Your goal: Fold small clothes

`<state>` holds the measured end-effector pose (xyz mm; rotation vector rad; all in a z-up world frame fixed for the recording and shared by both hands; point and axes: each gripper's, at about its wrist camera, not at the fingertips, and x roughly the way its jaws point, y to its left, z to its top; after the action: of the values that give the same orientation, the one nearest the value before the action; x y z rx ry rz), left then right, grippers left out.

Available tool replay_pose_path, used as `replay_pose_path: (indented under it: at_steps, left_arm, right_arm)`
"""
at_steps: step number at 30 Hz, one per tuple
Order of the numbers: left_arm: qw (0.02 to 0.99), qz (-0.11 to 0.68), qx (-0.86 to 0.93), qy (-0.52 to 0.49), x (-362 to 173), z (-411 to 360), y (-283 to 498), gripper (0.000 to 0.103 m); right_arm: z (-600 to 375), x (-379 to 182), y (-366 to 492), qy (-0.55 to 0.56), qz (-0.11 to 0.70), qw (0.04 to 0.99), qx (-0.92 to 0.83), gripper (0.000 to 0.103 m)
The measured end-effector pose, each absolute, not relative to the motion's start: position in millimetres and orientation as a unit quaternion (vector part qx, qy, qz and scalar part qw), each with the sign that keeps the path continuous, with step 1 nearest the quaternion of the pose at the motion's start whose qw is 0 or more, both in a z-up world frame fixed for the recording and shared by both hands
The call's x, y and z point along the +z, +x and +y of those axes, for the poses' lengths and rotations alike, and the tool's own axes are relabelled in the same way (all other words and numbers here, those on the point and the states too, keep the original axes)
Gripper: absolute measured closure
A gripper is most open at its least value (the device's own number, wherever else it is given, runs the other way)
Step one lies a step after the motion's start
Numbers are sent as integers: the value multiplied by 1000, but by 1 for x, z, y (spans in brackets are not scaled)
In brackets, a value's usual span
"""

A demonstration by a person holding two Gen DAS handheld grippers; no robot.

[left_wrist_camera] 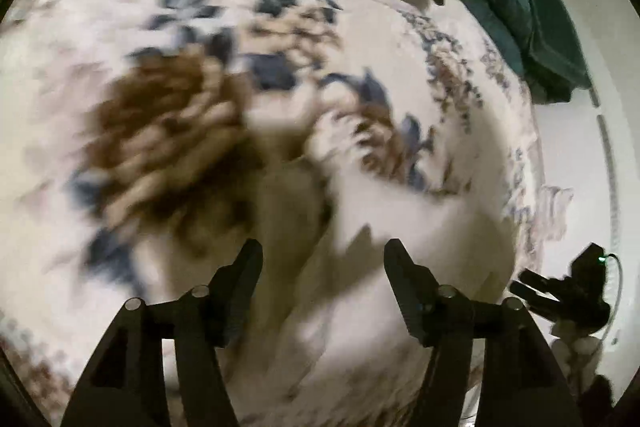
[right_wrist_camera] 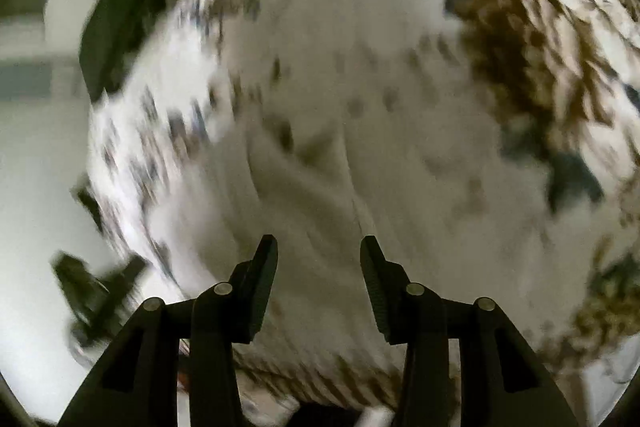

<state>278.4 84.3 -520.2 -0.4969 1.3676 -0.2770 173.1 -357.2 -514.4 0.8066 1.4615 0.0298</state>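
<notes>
Both views are motion-blurred. A pale cream garment [left_wrist_camera: 320, 291] lies rumpled on a floral bedspread [left_wrist_camera: 168, 131], just ahead of my left gripper [left_wrist_camera: 322, 251], which is open and empty above it. In the right wrist view the same cream garment [right_wrist_camera: 340, 179], with small brown specks, spreads under my right gripper [right_wrist_camera: 318, 247], which is open and holds nothing. The right gripper also shows in the left wrist view [left_wrist_camera: 560, 291] at the lower right, beyond the bed's edge.
The bedspread [right_wrist_camera: 540, 59] is white with large brown and blue flowers. A dark green cloth [left_wrist_camera: 520, 7] lies at the far right edge of the bed. White floor [right_wrist_camera: 36, 207] shows beyond the bed's left edge.
</notes>
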Motion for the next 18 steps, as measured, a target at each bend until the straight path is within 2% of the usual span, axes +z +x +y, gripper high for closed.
replay_pose_path:
  at_steps: [2,3,4,6,7,9,11,13,15,18]
  left_arm:
    - [747,618,-129,-208,-527,70,296,50]
    - [752,616,-133,-193,-528,64,301,85]
    - [756,617,-135,-169,-529,56,307,92]
    - [763,613,-140,-146,-527,52,313,93]
    - [765,611,-146,-138,-526,51,317,94]
    - [767,609,-155,-128,-525,52,324,95]
    - [769,609,-156,-119,-525,55,335,96]
    - [765,614,-155,-119,-532,60,350,98]
    - [758,623,-146,-128,-546,68,368,100]
    - [720,651,-149,-191,-564,88,389,98]
  right_arm:
    - [-364,-523,191,394,630,670,0,58]
    - [-364,-527,201,415,623,663,6,58]
    - [-361,-533,212,435,620,653,24,58]
    - [-347,-541,232,420,636,646,44,58]
    - [-340,-543,241,402,647,646,49,64]
    - [-325,-539,252,356,656,664,45,92]
    - [-324,-530,260,342,641,686,34,93]
    - [-336,-527,268,353,624,697,11,100]
    - [-347,-533,281,367,618,695,-9,100]
    - [-358,-552,298,352,638,685,-29,101]
